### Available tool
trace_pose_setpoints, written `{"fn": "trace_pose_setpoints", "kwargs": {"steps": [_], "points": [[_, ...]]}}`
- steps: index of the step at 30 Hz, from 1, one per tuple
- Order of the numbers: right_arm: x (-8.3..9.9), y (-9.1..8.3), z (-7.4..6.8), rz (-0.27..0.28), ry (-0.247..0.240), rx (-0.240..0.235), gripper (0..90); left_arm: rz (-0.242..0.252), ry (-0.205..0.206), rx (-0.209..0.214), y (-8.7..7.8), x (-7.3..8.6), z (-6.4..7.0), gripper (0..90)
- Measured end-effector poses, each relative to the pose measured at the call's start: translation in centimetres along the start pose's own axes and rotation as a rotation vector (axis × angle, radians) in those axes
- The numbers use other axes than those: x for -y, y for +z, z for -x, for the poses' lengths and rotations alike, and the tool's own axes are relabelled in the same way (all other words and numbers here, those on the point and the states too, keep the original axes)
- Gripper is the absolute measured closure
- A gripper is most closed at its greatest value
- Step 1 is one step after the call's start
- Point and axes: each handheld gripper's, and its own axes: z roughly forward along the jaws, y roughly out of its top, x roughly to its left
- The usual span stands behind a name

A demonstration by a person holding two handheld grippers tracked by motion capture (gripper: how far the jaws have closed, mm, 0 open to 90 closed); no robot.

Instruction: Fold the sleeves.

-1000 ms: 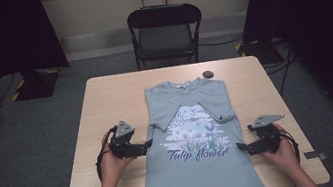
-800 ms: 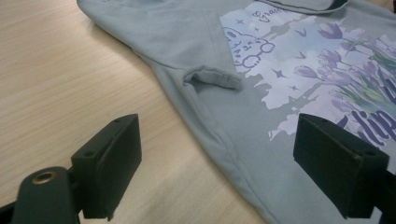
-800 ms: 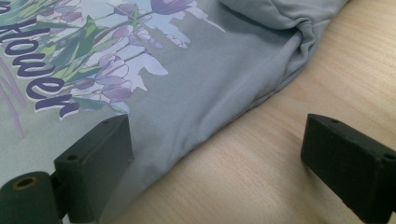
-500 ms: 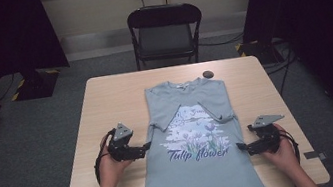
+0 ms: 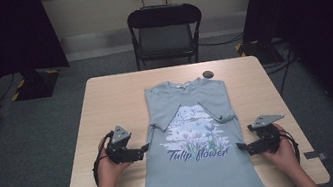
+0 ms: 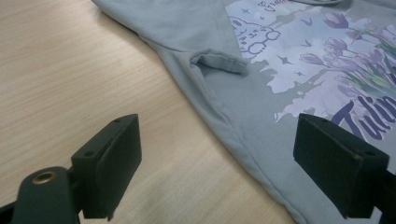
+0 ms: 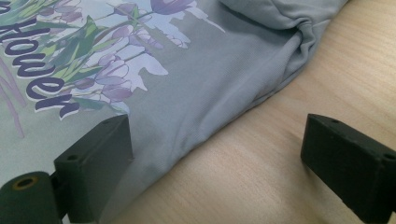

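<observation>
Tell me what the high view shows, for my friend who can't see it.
A grey T-shirt with purple flowers lies flat on a wooden table, sleeves folded in. A person's left gripper and right gripper sit open at its two side edges. A black chair stands behind the table.

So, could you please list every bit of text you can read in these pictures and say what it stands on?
"Tulip flower": dark purple script on the grey T-shirt, under its printed tulips.
"ower": the end of that word, in the right gripper view.
"Tulin": its start, cut off, in the left gripper view.
Small script at the top of the print: too cropped to read.
</observation>
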Motion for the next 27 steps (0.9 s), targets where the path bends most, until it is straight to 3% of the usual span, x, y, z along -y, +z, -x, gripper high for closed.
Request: {"fn": "trace_pose_setpoints", "kwargs": {"steps": [24, 27], "points": [[0.0, 0.0, 0.0, 0.000, 0.000, 0.000, 8.1, -0.029, 0.012, -0.023, -0.4, 1.2, 0.1, 14.9], [0.0, 0.0, 0.0, 0.000, 0.000, 0.000, 8.0, -0.038, 0.028, -0.028, -0.4, 1.4, 0.2, 14.9]]}}
